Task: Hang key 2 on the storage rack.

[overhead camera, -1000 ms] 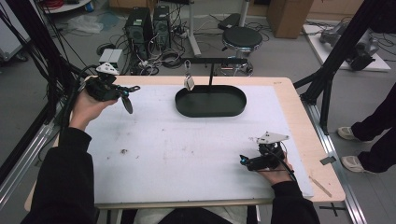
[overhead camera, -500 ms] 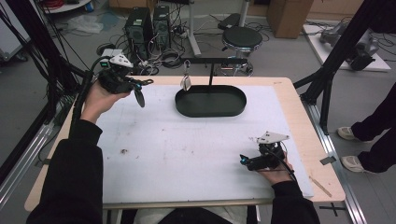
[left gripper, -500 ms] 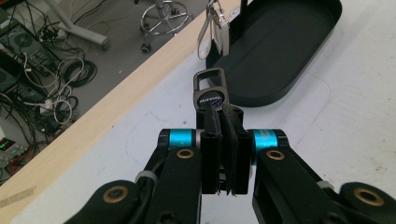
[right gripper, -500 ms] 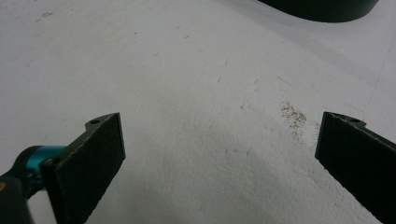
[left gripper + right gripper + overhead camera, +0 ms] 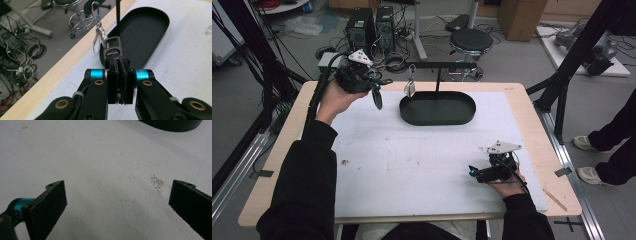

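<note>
Table with white mat; black oval tray at the far edge, carrying an upright post and a horizontal bar above it. Left gripper is raised at the far left corner, beside the tray's left end; right gripper rests low on the mat near the front right, well apart from the tray. In the left gripper view the jaws stand pressed together on the black tab of a keychain, whose silver carabiner reaches up toward the bar's end. In the high view the carabiner hangs at the bar's left end. Whether its hook is actually over the bar or just beside it cannot be told; the overlap is small and dark in both views. The right gripper has its jaws spread wide over bare mat, holding nothing. Judgement: the keychain is lifted and brought to the bar, so the carry is done. Left to do, if not yet seated: settle the hook on the bar, let go, and draw the left gripper back. The tray looks empty.
</note>
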Demonstrator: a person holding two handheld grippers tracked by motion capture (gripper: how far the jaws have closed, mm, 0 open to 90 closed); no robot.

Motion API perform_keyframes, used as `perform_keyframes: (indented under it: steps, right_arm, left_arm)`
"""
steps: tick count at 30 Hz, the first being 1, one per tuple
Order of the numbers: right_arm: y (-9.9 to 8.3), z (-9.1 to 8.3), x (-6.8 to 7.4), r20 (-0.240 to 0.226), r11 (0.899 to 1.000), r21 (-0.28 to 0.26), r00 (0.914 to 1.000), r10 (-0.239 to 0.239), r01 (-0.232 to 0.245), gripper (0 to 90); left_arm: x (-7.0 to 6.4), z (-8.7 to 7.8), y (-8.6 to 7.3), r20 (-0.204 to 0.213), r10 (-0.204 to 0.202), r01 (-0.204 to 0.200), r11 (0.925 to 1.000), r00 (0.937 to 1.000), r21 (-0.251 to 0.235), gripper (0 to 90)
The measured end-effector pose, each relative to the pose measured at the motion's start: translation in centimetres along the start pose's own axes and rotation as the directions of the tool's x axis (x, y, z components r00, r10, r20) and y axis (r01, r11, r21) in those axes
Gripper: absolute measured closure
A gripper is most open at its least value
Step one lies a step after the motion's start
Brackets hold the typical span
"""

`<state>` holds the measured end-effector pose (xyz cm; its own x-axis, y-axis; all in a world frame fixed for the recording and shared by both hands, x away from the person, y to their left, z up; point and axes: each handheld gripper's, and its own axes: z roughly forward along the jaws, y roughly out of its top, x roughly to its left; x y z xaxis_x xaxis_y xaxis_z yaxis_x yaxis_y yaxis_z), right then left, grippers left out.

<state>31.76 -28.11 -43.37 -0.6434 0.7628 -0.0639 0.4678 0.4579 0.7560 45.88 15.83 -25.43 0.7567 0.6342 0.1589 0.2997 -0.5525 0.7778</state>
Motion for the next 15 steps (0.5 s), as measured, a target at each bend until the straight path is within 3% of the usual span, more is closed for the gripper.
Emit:
perform_keyframes:
  steps: [15]
  right_arm:
    - [0.0,0.0,0.0,-0.003,1.0,0.001,1.0,0.003,-0.003,0.7]
  left_arm:
    - [-1.7,2.9,3.8,0.031,0.035,-0.034,0.9988,0.9989,-0.034,85.7]
